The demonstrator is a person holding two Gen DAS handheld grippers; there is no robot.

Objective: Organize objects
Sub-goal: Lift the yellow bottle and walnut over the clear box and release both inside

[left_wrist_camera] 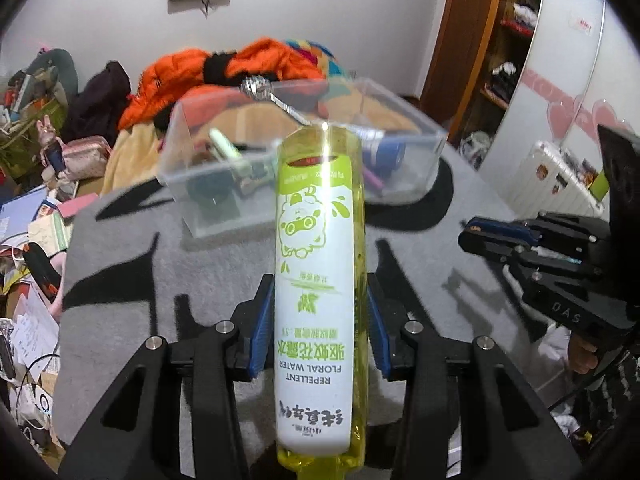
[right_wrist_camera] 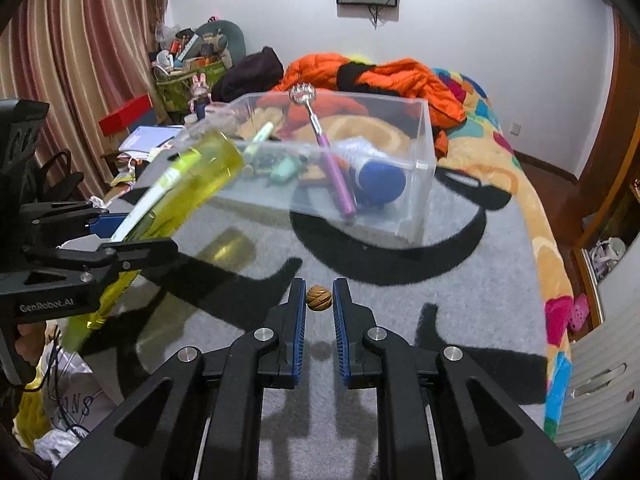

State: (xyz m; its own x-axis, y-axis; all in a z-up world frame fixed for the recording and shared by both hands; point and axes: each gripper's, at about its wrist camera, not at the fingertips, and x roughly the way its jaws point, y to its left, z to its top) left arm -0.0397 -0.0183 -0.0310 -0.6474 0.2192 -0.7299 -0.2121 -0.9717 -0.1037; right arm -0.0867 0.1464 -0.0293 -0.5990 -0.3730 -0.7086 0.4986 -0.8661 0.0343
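Two grippers each hold one object above a grey and black blanket, with a clear bin ahead already partly filled.

The left gripper (left_wrist_camera: pixel 318 320) is clamped around a tall yellow-green repellent bottle (left_wrist_camera: pixel 318 264), held up off the blanket (right_wrist_camera: pixel 460 300). The right gripper (right_wrist_camera: pixel 319 304) is clenched on a small brown walnut (right_wrist_camera: pixel 319 298) pinched between its blue pads. The clear plastic bin (right_wrist_camera: pixel 424 152) sits further up the bed and contains a purple-handled back scratcher (right_wrist_camera: pixel 334 168), a blue ball and other small items. Both carried objects appear still to need placing in it.
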